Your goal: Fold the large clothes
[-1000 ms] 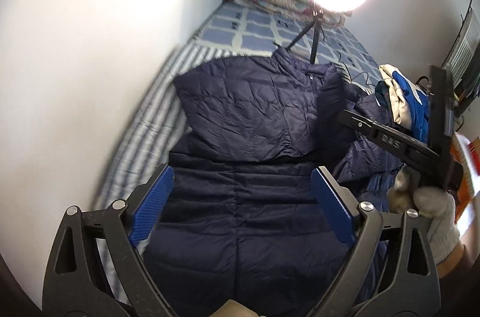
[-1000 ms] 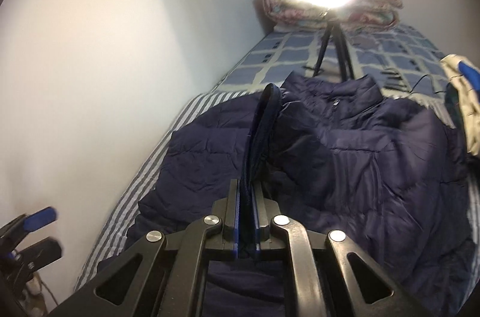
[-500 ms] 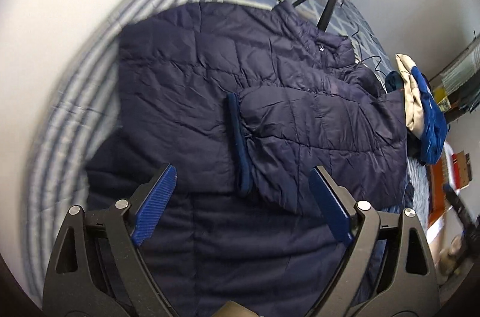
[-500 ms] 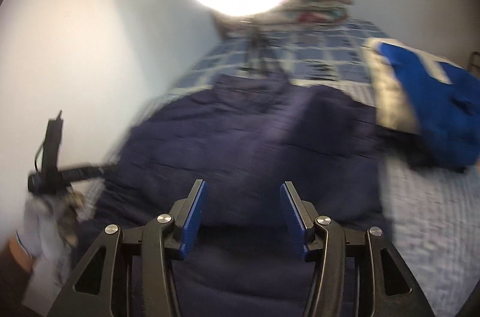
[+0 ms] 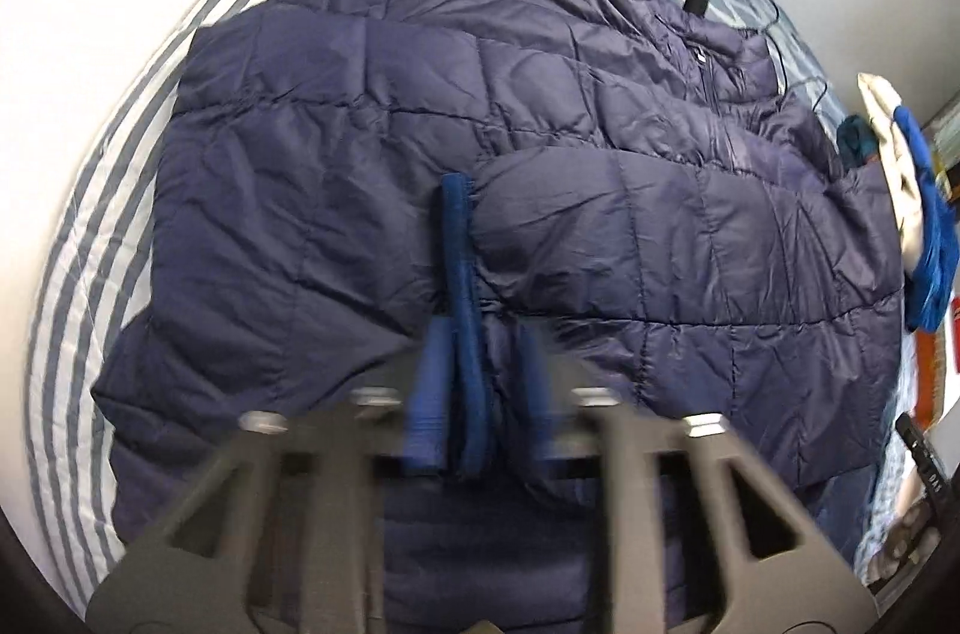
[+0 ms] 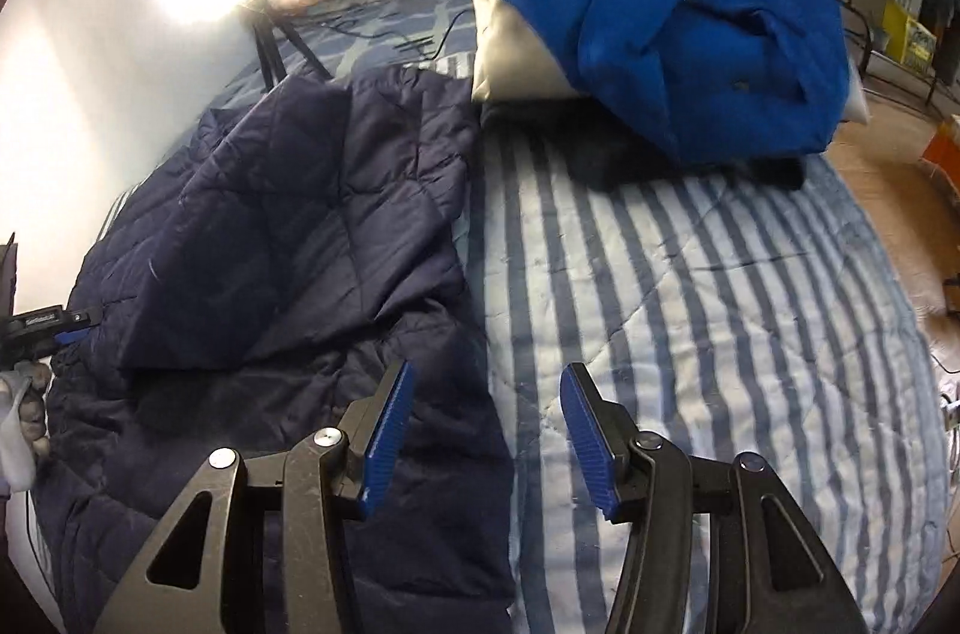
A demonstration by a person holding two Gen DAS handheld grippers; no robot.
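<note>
left gripper [image 5: 474, 394]: my jaws just closing, seemingly pinching sleeve cuff [image 5: 459, 238] through blur | right gripper [image 6: 486, 442]: parted, empty | jacket [image 5: 420, 142]: spread on striped bed [image 6: 690, 274]

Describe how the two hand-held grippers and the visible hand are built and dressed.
The right hand-held gripper has black plastic linkage arms with cut-outs, silver pivot bolts, and ribbed blue finger pads. The left hand-held gripper looks the same, though blurred. The left hand wears a light knit glove.
</note>
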